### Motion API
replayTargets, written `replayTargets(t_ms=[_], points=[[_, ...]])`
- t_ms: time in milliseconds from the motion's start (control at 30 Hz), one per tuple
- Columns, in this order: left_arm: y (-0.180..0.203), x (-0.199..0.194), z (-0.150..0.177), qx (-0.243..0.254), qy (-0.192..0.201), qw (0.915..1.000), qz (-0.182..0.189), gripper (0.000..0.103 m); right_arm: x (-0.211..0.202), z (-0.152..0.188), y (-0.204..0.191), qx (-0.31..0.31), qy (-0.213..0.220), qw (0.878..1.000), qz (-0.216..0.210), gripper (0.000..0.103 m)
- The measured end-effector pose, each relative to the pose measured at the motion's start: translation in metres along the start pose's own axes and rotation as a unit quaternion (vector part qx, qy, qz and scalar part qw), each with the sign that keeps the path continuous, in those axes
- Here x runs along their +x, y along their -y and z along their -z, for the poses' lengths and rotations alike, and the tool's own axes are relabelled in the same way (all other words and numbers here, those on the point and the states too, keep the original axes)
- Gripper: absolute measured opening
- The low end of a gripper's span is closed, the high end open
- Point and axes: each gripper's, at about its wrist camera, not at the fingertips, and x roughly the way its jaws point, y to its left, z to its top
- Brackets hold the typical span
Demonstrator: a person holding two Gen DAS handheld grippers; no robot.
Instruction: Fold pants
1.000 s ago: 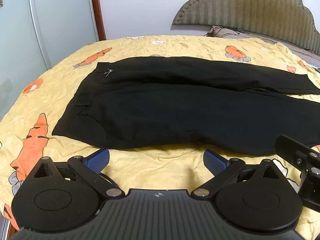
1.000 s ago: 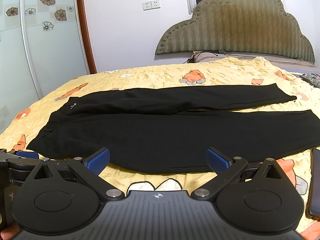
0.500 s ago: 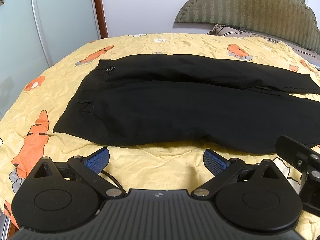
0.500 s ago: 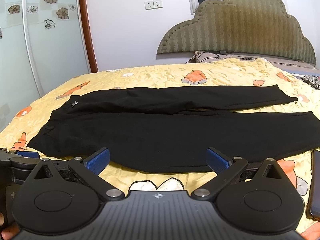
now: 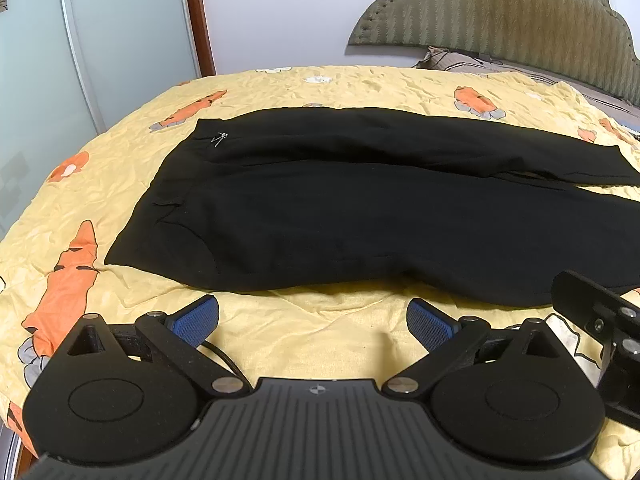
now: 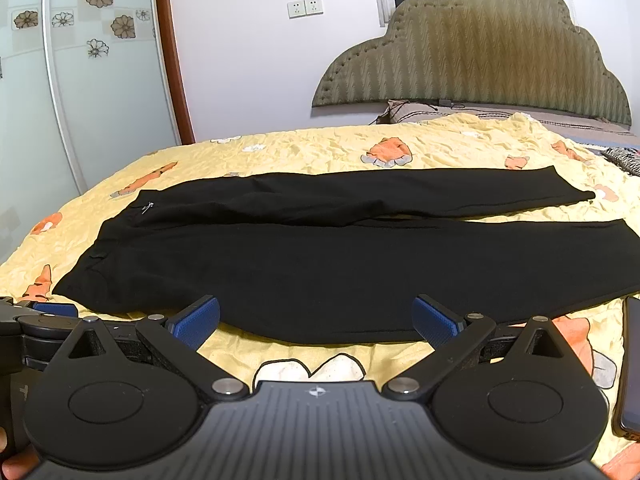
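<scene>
Black pants (image 5: 320, 208) lie flat on the yellow bedspread, waistband to the left and both legs running right; they also show in the right wrist view (image 6: 340, 252). My left gripper (image 5: 313, 320) is open and empty, just short of the pants' near edge below the waist and seat. My right gripper (image 6: 316, 320) is open and empty, at the near edge of the near leg. Part of the right gripper (image 5: 600, 320) shows at the right of the left wrist view. The left gripper's tip (image 6: 36, 316) shows at the left of the right wrist view.
The bedspread (image 5: 100, 168) has orange carrot prints. A padded headboard (image 6: 472, 52) and a pillow (image 6: 460, 110) stand at the far right. A sliding glass door (image 6: 80, 80) is on the left. A dark phone (image 6: 630, 368) lies at the right edge.
Both grippers have crept slightly forward toward the pants, and the view has tilted down a little. Both stay open and the pants have not moved.
</scene>
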Motion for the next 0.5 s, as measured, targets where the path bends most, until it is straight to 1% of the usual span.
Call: replayTargets(t_ms=[500], points=[[-0.0002, 0.0007, -0.0002, 0.0, 0.0, 1.0, -0.004, 0.102, 0.0, 0.0006, -0.0011, 0.002, 0.003, 1.0, -0.005, 0.103]])
